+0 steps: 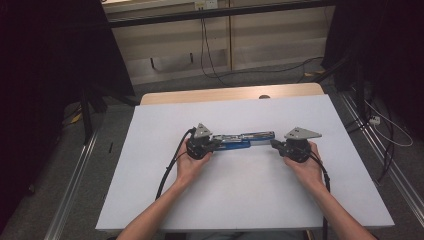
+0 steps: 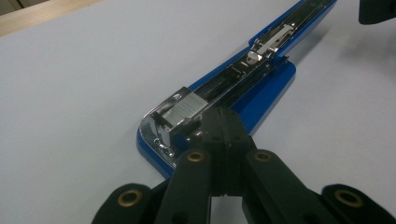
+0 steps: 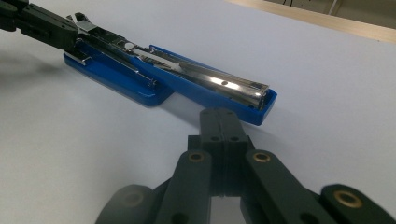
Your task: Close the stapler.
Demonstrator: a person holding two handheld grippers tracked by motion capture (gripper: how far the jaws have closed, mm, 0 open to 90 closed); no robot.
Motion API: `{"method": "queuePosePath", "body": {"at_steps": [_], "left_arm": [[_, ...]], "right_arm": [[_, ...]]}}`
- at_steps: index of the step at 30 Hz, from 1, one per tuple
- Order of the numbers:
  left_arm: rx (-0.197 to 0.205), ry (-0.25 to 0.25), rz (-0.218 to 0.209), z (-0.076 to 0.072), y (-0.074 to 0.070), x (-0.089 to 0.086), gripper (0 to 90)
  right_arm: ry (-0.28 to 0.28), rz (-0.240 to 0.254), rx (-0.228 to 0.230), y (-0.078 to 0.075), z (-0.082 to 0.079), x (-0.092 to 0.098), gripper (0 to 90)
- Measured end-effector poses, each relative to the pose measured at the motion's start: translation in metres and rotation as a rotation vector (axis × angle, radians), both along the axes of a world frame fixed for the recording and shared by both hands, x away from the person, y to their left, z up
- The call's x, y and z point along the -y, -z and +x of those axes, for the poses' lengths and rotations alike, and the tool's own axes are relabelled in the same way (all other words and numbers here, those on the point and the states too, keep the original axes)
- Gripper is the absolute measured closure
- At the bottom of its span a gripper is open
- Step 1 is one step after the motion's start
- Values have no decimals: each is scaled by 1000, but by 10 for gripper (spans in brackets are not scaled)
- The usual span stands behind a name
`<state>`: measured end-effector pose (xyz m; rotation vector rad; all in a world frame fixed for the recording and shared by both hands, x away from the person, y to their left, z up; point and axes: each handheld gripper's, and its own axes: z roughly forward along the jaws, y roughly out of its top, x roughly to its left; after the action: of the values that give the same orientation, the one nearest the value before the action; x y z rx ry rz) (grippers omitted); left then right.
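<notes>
Up top, a blue stapler (image 1: 243,139) is seen lying swung wide open on the white table (image 1: 250,200), stretched out flat between the two tongs. The left gripper (image 1: 216,143) is held in the left hand (image 1: 192,161) at one end of the stapler, with its tips right at that end. The right gripper (image 1: 275,144) is held in the right hand (image 1: 306,165) just beside the other end. A black cable (image 1: 172,160) is trailed back from the left tool toward the person.

From the left gripper view, the jaws are seen pressed together, with no gap between them at the tips. The left gripper (image 2: 223,116) is parked right over the near end of the stapler (image 2: 243,84), by its ridged silver block (image 2: 184,109). Whether the tips actually touch the metal can't really be told from here. The open staple channel is seen running away from the tips, up and to the right, with the blue base (image 2: 271,86) alongside it.

From the right gripper view, the jaws are closed on each other too, nothing pinched. The right gripper (image 3: 219,116) is stopped just short of the blue end of the stapler (image 3: 187,79), where the shiny steel rail (image 3: 233,84) finishes. Farther off, at the upper left, the left gripper (image 3: 70,25) is seen at the stapler's far end.
</notes>
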<state>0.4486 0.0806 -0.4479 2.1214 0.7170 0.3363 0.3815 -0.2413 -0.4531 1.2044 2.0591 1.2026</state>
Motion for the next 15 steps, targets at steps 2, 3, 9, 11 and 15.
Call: {"method": "queuePosePath", "body": {"at_steps": [2,3,9,11,15], "left_arm": [[-10,0,-14,1,2,0,900],[-5,-2,-10,1,2,0,900],[-11,1,-8,2,2,-2,900],[-4,6,-4,1,2,-1,900],[10,5,4,0,2,0,900]], "right_arm": [[1,0,-1,0,0,0,900],[0,-2,-3,0,1,0,900],[-5,-2,-15,0,2,0,900],[-3,-3,-18,-1,2,0,900],[7,-6,-40,-2,5,2,900]]}}
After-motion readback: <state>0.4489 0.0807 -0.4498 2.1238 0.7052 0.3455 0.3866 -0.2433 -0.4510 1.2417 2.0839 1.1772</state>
